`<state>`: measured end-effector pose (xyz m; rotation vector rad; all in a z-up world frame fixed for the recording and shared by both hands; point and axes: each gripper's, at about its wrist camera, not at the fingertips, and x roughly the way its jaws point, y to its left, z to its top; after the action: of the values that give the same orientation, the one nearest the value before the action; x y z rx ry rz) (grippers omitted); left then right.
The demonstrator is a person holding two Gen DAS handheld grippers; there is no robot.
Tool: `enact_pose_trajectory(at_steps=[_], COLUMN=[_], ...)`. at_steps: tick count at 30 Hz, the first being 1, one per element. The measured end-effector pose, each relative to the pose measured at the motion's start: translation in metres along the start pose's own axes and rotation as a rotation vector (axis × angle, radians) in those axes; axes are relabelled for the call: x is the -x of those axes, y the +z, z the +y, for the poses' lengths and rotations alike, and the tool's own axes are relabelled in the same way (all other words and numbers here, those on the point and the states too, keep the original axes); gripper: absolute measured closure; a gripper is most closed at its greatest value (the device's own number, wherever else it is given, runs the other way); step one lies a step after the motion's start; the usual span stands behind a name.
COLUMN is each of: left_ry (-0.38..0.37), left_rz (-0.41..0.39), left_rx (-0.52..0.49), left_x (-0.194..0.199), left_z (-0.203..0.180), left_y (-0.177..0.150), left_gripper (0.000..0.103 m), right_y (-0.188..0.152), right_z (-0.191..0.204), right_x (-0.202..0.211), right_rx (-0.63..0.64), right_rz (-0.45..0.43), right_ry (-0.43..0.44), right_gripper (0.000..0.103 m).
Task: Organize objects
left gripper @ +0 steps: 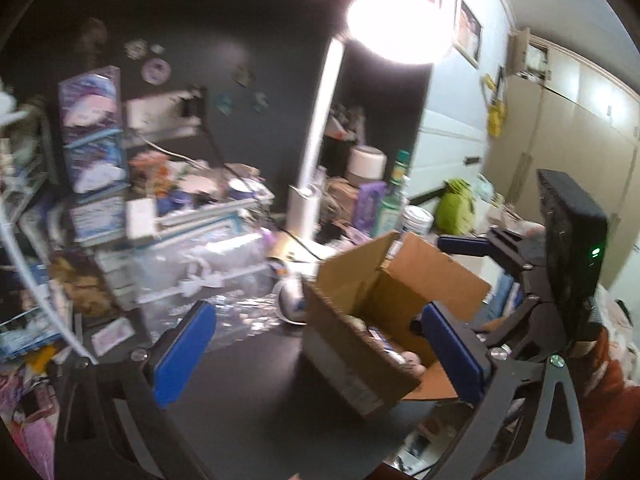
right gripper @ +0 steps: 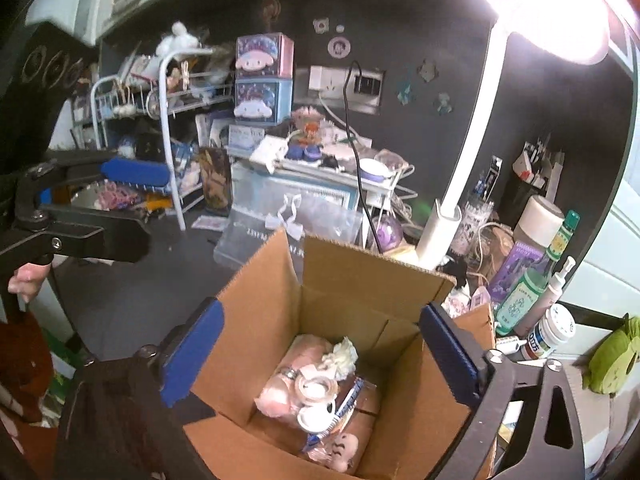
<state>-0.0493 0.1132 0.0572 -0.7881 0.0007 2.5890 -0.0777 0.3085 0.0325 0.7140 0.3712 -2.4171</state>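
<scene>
An open cardboard box (right gripper: 360,280) stands on the dark desk, holding pink soft items, tape rolls (right gripper: 316,390) and a small doll head (right gripper: 344,446). My right gripper (right gripper: 320,354) is open and empty, hovering over the box opening. My left gripper (left gripper: 316,354) is open and empty, to the left of the box (left gripper: 360,308), its right finger over the box's near corner. The right gripper also shows in the left wrist view (left gripper: 520,256), and the left gripper shows in the right wrist view (right gripper: 100,196).
A white desk lamp (right gripper: 460,184) stands behind the box. Bottles and jars (right gripper: 536,300) crowd the right. Clear plastic packaging (right gripper: 288,220), stacked character boxes (right gripper: 262,80) and a white wire rack (right gripper: 168,120) fill the back left. A green plush (right gripper: 612,360) lies far right.
</scene>
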Motion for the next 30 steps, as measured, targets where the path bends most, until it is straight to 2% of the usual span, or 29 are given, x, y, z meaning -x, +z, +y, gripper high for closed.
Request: enact_pose_trajectory(at_steps=[5,11,15,30], left_ry=[0.086,0.113,0.148,0.203], left_rz=[-0.080,-0.112,-0.098,-0.106], left_rx=[0.042,0.108,0.121,0.120], left_x=[0.021,0.027,0.023,0.021], left_z=[0.012,0.023,0.028,0.036], left_y=[-0.015,-0.028,-0.032,-0.036], left_gripper=[0.001,0.001,0.001,0.001], right_y=[0.002,-0.001,-0.004,-0.002], right_z=[0.008,0.016,0.019,0.013], right_x=[0.007,0.008,0.006,0.002], right_rx=[-0.008,-0.009,0.004,-0.023], right_rz=[-0.058,-0.117,-0.147,-0.157], right_ry=[0.024,0.041,0.007,0.014], right_gripper=[0.000,0.000,0.000,0.000])
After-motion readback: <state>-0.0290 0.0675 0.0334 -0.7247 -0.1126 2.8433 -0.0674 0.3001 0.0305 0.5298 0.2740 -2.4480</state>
